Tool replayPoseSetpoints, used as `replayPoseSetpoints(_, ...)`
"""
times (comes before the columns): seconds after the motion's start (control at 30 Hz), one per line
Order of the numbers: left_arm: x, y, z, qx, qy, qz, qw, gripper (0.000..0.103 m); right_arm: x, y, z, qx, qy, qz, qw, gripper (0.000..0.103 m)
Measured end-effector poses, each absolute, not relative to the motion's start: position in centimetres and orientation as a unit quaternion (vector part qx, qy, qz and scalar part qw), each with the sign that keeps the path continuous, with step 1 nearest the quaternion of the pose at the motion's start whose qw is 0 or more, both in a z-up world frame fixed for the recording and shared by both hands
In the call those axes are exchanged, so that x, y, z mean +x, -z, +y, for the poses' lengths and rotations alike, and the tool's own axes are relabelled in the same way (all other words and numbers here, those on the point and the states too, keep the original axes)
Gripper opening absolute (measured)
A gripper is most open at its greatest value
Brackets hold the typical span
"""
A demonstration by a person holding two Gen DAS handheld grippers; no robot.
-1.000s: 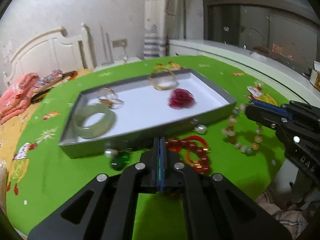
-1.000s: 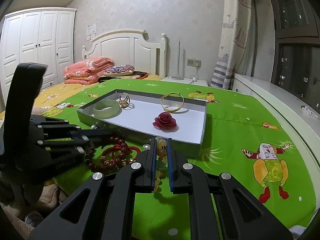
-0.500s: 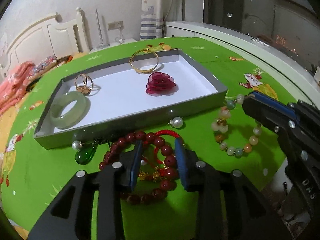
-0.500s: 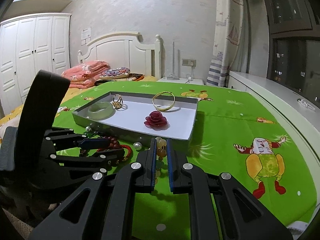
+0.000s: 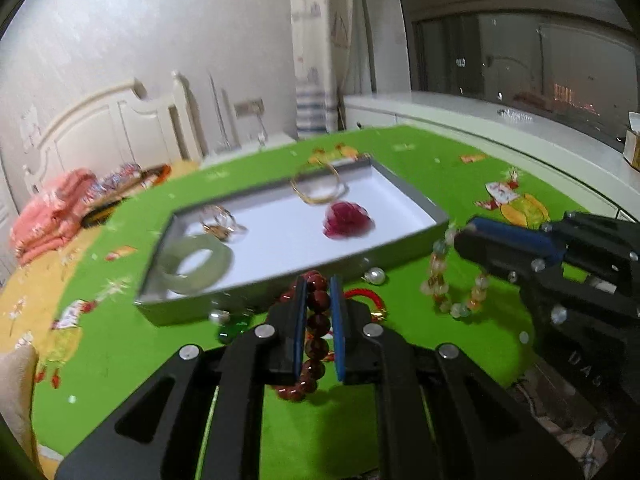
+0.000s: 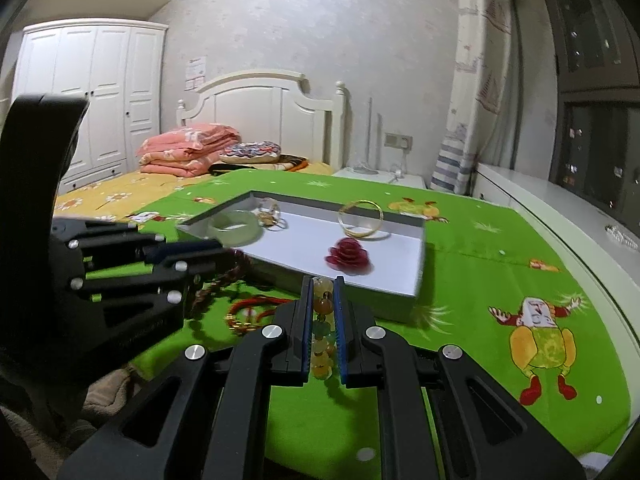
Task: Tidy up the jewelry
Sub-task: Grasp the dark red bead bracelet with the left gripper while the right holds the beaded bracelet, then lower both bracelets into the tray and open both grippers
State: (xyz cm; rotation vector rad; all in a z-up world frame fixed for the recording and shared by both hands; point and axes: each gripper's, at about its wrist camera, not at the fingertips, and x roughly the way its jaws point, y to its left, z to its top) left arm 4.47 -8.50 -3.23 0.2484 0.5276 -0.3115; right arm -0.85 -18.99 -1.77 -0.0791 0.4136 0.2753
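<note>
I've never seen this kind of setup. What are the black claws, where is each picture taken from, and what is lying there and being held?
No robot here: a person carries a two-finger gripper in each hand, each with a fisheye camera looking along its fingers. One picture is from the left gripper, the other from the right gripper; each view also shows the other gripper at its edge.

On the green cloth sits a shallow grey tray holding a jade bangle, a gold bangle, rings and a red flower.

The left jaws are shut on a dark red bracelet; the right jaws are shut on a pale bead bracelet. A red cord, a pearl and a green bead lie in front of the tray.
</note>
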Motion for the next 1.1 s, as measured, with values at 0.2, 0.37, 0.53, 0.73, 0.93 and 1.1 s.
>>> replayPoseSetpoints(0.2,3.8,2.2,-6.1,0.100,0.128,0.233,0.959,0.011,-2.0,1.1,-17.5,-0.054,-0.139,0.189,0.971,0.011)
replayPoseSetpoints(0.37,2.3,1.2,-4.1,0.089,0.107,0.203,0.969,0.011,-2.9,0.0,-16.4,-0.063,-0.149,0.175,0.971,0.011)
replayPoseSetpoints(0.53,1.2,0.5,-2.5,0.083,0.095,0.187,0.974,0.011,-4.0,-0.9,-14.7,-0.082,-0.163,0.160,0.970,0.011)
replayPoseSetpoints(0.73,-0.1,0.0,-1.2,0.080,0.080,0.164,0.980,0.011,-4.0,-1.1,-13.3,-0.094,-0.172,0.157,0.968,0.011)
replayPoseSetpoints(0.93,0.5,0.2,-0.2,0.063,0.071,0.171,0.981,0.011,-2.4,-1.1,-13.3,-0.088,-0.155,0.161,0.971,0.011)
replayPoseSetpoints(1.1,2.1,0.1,0.3,0.053,0.067,0.174,0.981,0.011,-0.1,-1.3,-13.8,-0.073,-0.144,0.169,0.972,0.011)
